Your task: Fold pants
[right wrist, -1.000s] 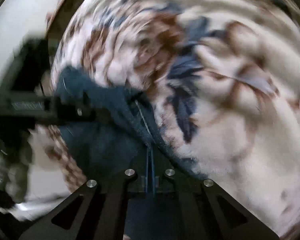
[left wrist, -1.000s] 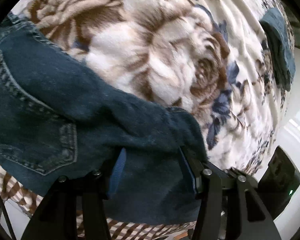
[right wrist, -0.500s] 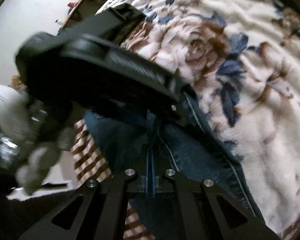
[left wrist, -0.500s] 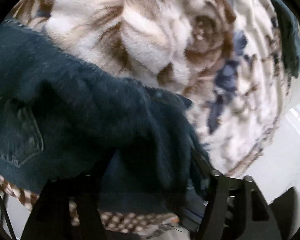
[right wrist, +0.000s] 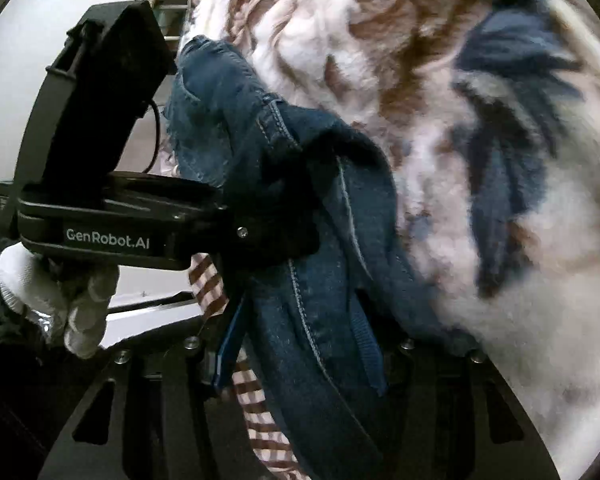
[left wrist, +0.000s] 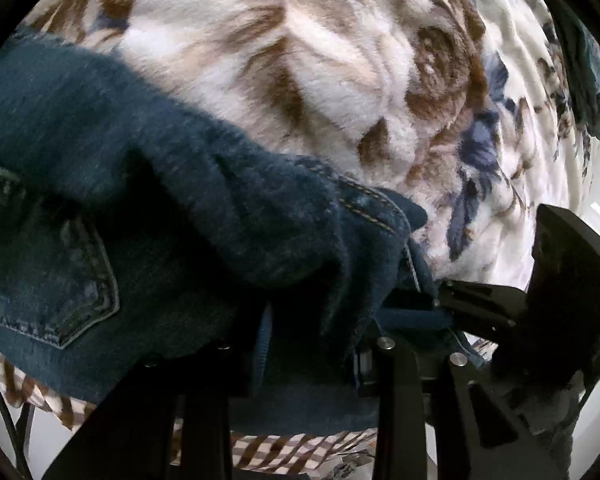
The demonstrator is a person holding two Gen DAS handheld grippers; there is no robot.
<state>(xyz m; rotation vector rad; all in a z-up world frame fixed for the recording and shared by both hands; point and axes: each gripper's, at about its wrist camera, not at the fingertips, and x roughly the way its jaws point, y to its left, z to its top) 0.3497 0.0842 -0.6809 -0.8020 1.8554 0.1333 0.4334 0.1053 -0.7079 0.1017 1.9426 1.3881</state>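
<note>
Dark blue denim pants [left wrist: 140, 208] lie bunched at the near edge of a bed with a floral fleece blanket [left wrist: 300, 60]. A back pocket [left wrist: 60, 280] shows at the left. My left gripper [left wrist: 312, 336] stands open with denim piled over and between its blue pads. In the right wrist view my right gripper [right wrist: 300, 340] is open too, its blue pads [right wrist: 230, 344] spread wide with a fold of the pants [right wrist: 320, 280] lying between them. The left gripper's body [right wrist: 140, 220], in a white-gloved hand, crosses in from the left and touches the denim.
A brown-and-white checked cloth [left wrist: 292, 452] hangs under the pants at the bed's edge, also seen in the right wrist view [right wrist: 260, 420]. Another dark blue garment [left wrist: 584, 60] lies at the far right of the blanket. The right gripper's body [left wrist: 560, 288] sits close at the right.
My right gripper was shut on a denim edge and now stands open around a thicker fold. My left gripper has pushed forward into the pants. The two grippers have come close together.
</note>
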